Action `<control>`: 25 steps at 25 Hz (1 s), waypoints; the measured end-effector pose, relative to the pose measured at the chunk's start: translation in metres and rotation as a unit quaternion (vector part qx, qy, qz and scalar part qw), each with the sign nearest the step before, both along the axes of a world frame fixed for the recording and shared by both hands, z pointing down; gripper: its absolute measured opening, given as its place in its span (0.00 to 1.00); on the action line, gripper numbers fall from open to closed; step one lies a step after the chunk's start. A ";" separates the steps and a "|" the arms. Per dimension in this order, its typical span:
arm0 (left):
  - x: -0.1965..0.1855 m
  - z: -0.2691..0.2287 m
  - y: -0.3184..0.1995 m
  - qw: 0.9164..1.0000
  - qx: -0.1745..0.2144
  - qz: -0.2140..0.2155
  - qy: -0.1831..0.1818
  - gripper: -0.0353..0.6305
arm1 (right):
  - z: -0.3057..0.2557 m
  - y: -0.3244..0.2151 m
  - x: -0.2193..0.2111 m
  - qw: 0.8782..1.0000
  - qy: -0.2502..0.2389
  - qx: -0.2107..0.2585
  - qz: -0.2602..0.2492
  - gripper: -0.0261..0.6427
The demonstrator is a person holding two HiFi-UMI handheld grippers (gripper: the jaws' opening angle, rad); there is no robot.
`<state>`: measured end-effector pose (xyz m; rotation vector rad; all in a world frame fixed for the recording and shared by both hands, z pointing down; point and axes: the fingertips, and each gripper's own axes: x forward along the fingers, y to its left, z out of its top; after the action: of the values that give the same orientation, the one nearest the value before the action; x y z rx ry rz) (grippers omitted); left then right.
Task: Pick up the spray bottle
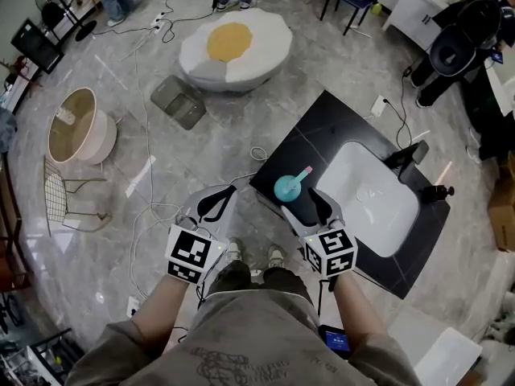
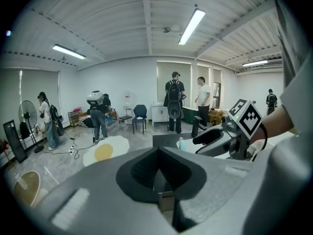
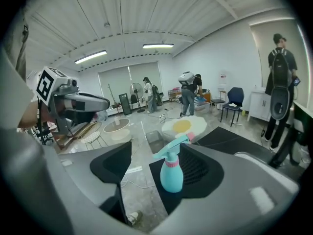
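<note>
Right in the middle of the head view stands the small teal plastic spray bottle with a pink collar and nozzle [image 1: 290, 186], upright near the corner of the black stone-look counter [image 1: 315, 137], to the left of the white oval basin [image 1: 372, 197].

The right gripper [image 1: 308, 202] is lined up on it. In the right gripper view its jaws stand wide apart with the bottle [image 3: 171, 173] upright in the gap. It sits closer to the right-hand jaw, and neither pad appears to press on it yet.

The left gripper [image 1: 211, 203] hangs at lower centre-left, off the counter and over the grey floor. In its own view the jaws are together with nothing between them.

To do this well, I'd centre the bottle in the gap first, so one pad doesn't nudge it over. Go for the round body below the collar, not the trigger head. Close squarely and gently, since a light plastic bottle like this probably skids or squirts out of a lopsided squeeze. Then lift straight up.
</note>
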<state>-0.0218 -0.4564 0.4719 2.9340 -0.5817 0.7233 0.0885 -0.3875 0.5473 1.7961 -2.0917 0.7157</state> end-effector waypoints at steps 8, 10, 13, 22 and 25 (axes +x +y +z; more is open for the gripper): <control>-0.003 0.031 -0.009 1.000 -0.021 0.017 -0.016 0.05 | 0.033 -0.015 0.007 0.996 0.012 -0.002 0.085 0.57; -0.002 0.038 -0.011 0.999 -0.024 0.018 -0.017 0.05 | 0.041 -0.018 0.009 0.995 0.012 -0.005 0.094 0.57; 0.000 0.047 -0.012 0.999 -0.029 0.017 -0.016 0.05 | 0.056 -0.019 0.009 0.995 0.015 -0.013 0.095 0.57; 0.004 0.077 -0.019 0.999 -0.043 0.024 -0.021 0.05 | 0.087 -0.032 0.019 0.991 0.055 -0.012 0.123 0.53; 0.004 0.084 -0.024 0.998 -0.043 0.028 -0.023 0.05 | 0.086 -0.039 0.021 0.990 0.061 -0.003 0.126 0.51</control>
<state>-0.0182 -0.4802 0.5557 2.8712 -0.4605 0.8033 0.1094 -0.4269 0.6338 2.0697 -1.8028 0.6521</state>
